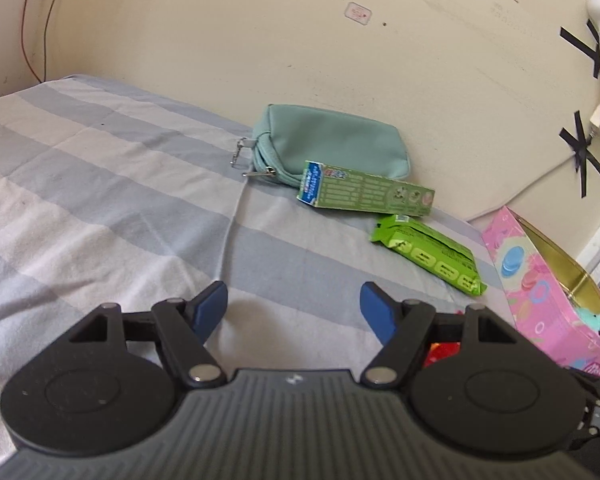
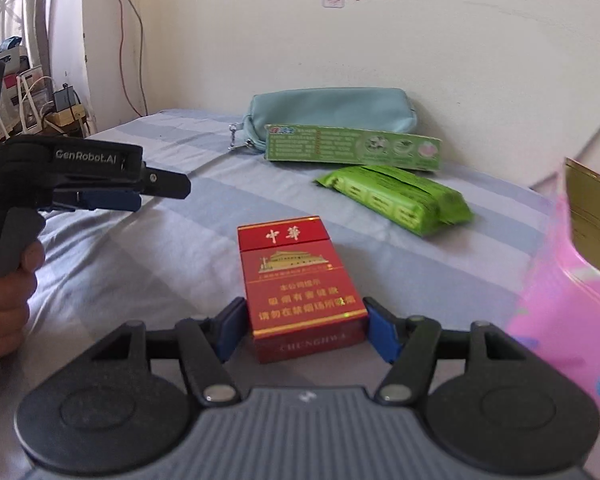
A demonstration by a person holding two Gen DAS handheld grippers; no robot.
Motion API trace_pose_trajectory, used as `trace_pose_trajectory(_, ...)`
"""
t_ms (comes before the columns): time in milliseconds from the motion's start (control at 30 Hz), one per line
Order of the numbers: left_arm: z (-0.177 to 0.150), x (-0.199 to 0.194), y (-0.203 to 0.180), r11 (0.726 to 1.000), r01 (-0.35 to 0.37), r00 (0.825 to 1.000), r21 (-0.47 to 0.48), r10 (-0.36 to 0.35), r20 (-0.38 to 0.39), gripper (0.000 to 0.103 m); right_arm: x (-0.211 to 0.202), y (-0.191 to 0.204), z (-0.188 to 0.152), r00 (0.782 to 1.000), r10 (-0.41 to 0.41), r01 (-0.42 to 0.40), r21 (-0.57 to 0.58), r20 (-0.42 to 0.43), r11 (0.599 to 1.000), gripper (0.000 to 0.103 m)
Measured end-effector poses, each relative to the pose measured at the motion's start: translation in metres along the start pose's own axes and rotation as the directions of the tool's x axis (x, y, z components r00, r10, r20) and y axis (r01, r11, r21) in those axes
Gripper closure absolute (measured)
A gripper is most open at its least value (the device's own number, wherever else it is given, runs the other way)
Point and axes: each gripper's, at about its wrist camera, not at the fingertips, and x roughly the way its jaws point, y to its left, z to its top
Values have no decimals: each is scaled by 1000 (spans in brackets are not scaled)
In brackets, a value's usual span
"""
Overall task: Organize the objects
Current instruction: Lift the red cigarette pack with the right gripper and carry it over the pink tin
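My right gripper is shut on a red cigarette pack, held just above the striped bed sheet. My left gripper is open and empty over the sheet; it also shows in the right wrist view at the left. Against the wall lie a teal zip pouch, a long green box and a bright green packet. A pink box with a gold inside stands at the right.
The wall runs close behind the objects. A white cable and black tape crosses are on the wall at the right. A small teal toy lies inside the pink box. Cluttered cables and devices sit beyond the bed's left end.
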Motion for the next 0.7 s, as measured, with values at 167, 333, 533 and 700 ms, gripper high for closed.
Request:
trace_pose_trajectory(167,-9,2,-19,995,37,999,92,-34,-29,28,-48,-25,-37,996,-85,82,120,16,989,40)
trace_pose_trajectory(333,-17,-7,-40,985,89,995,149,-84,-46,28,-74,-15,-65,989,-141,136,104,44,985,36)
trace_pose_trajectory(533,-27,-36,-73,957,213,975,198,-196,-101,29,-78,-11,-64,989,-133,128,69,69,989,24)
trace_pose_trajectory(700,-35,-41,-93,931,320,935,174,-280,-218,30,-83,-13,-66,988,-123,115,84,89,990,22)
